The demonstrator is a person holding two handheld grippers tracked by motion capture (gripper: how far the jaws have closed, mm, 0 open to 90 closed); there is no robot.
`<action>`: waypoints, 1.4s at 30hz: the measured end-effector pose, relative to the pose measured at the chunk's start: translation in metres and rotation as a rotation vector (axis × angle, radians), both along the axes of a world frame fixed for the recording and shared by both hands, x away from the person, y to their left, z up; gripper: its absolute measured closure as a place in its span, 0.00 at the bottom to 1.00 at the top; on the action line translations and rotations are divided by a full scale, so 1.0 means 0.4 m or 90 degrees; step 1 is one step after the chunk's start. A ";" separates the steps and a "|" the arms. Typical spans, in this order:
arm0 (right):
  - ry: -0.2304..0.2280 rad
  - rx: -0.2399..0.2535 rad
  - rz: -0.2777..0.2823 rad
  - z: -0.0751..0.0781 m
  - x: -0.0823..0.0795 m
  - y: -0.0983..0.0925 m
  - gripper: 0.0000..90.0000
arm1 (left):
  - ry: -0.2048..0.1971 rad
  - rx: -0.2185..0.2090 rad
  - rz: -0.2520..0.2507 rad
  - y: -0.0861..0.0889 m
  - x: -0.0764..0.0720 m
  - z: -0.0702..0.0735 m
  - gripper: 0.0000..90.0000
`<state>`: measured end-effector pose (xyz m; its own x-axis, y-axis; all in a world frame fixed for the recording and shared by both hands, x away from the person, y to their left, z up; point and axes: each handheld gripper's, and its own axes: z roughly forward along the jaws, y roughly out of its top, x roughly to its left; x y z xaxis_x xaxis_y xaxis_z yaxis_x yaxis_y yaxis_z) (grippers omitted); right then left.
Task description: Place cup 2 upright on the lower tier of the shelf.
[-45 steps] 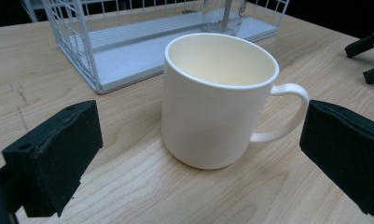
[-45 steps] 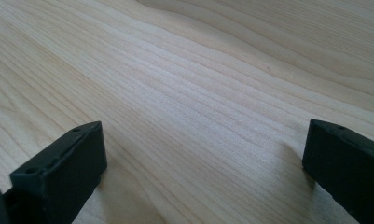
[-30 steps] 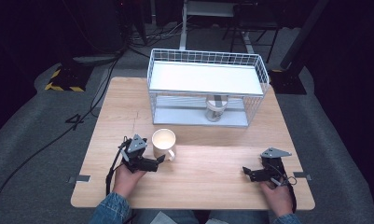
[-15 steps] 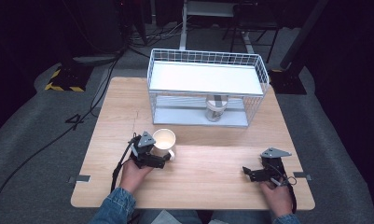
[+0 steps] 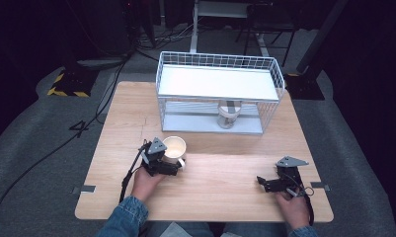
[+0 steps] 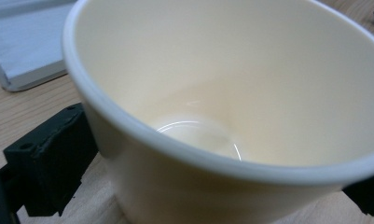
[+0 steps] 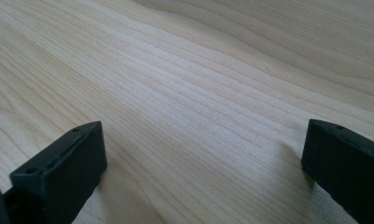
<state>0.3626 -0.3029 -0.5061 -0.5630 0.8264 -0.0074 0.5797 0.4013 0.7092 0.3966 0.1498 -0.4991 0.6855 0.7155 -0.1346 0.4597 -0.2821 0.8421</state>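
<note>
The left gripper (image 5: 173,165) has moved right since the earlier frame and now brackets the cup (image 5: 174,147), jaws wide apart on either side, not yet clamped; a grasp appears imminent. Count: one table (image 5: 225,197), one wire basket (image 5: 220,91) at the far side, one cup near left. The right gripper (image 5: 264,182) rests open, empty.

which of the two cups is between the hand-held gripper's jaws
The cream paper cup on the bare wooden table, straddled by the left hand-held gripper. The other, brown-banded cup stands inside the white wire rack, away from both grippers.
</note>
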 end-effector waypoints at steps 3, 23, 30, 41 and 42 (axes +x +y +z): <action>0.000 0.001 0.001 0.000 0.000 0.000 0.00 | -0.014 0.003 0.003 -0.005 0.001 0.000 0.00; 0.000 0.000 0.001 0.000 0.000 0.000 0.00 | -0.047 0.032 0.003 -0.008 -0.004 0.002 0.08; 0.000 0.000 -0.001 0.000 0.000 0.000 0.00 | -0.051 0.035 0.002 -0.010 -0.010 0.004 0.09; 0.000 0.000 -0.001 0.000 0.000 0.000 0.00 | -0.035 0.036 0.005 -0.003 -0.029 0.024 0.09; 0.000 0.000 -0.001 0.000 0.000 0.000 0.00 | -0.039 0.040 0.007 -0.002 -0.033 0.028 0.09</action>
